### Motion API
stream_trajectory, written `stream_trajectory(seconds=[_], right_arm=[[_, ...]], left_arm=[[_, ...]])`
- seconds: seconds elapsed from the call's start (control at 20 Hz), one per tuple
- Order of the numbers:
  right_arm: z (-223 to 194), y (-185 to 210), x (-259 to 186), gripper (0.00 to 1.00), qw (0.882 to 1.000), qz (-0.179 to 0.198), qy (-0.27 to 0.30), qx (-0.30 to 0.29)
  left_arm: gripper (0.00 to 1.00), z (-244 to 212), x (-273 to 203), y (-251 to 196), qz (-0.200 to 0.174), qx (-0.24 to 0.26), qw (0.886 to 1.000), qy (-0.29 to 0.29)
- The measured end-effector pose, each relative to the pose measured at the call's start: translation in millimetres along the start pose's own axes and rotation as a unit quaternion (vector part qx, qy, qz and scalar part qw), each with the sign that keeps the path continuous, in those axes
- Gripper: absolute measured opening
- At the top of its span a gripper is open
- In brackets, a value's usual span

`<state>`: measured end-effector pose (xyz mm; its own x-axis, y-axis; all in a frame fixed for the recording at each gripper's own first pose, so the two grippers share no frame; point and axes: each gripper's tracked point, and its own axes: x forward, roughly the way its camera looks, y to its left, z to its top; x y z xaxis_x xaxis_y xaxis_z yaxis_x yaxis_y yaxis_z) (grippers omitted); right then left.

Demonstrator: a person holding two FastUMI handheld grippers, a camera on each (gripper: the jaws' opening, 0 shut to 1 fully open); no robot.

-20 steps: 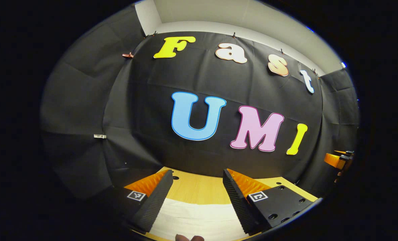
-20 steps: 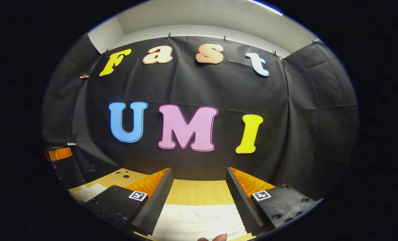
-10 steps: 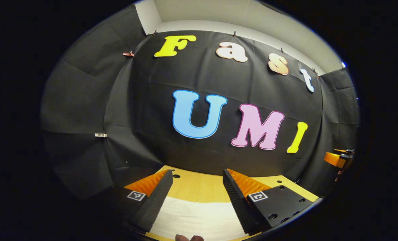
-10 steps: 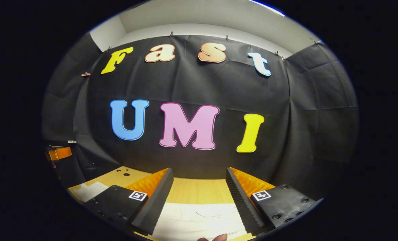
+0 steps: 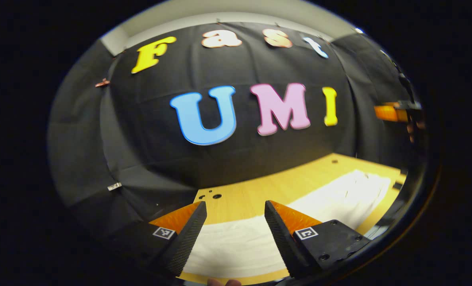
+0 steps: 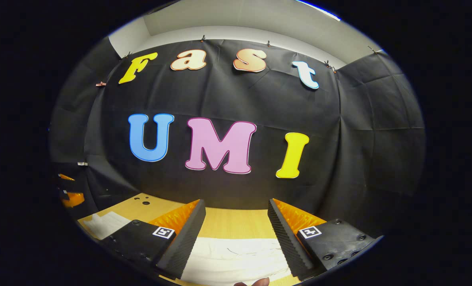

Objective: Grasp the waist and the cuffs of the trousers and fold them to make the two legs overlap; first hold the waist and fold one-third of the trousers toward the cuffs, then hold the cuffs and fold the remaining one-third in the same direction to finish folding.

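White trousers (image 5: 323,202) lie flat on the wooden table (image 5: 271,190), stretching from below my left gripper to the right. My left gripper (image 5: 235,212) hangs open just above the cloth's near end, nothing between its fingers. In the right gripper view the trousers (image 6: 236,258) lie under my right gripper (image 6: 236,210), which is also open and holds nothing. Another stretch of the white cloth (image 6: 105,223) shows at the left of that view. The right gripper (image 5: 395,113) appears far off at the right edge of the left gripper view.
The table's far edge meets the black cloth wall (image 6: 236,190) close behind the trousers. Small holes (image 5: 212,196) mark the tabletop near its back left corner. A fingertip (image 6: 256,283) of the holding hand peeks in at the bottom of the right gripper view.
My left gripper has swung and tilted down, so much more of the table and trousers shows to its right. The right gripper has barely moved. Both stay open.
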<state>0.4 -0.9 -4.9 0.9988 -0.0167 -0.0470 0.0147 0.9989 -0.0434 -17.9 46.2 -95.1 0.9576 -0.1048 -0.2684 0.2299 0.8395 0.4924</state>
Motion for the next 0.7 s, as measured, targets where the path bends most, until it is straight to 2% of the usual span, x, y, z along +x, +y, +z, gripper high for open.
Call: stream_trajectory(seconds=[0.1,0.2,0.3,0.45,0.65,0.7], right_arm=[[0,0,0,0.97,1.000,-0.003,0.003,-0.003],[-1,-1,-1,0.97,1.000,-0.004,0.008,-0.005],[-2,-1,-1,0.97,1.000,-0.007,0.010,-0.010],[-1,-2,-1,0.97,1.000,-0.009,0.013,-0.018],[2,-4,-3,0.97,0.999,-0.014,0.019,-0.022],[3,-4,-3,0.97,0.999,-0.016,0.019,-0.023]], left_arm=[[0.97,-32,2,0,-0.016,0.092,0.995,0.026],[0.97,-60,1,-7,-0.041,0.166,0.984,0.047],[0.97,-98,1,-18,-0.082,0.219,0.969,0.076],[0.97,-155,-7,-29,-0.141,0.289,0.937,0.138],[0.96,-214,-3,-24,-0.174,0.375,0.889,0.196],[0.96,-225,-3,-25,-0.181,0.386,0.881,0.203]])
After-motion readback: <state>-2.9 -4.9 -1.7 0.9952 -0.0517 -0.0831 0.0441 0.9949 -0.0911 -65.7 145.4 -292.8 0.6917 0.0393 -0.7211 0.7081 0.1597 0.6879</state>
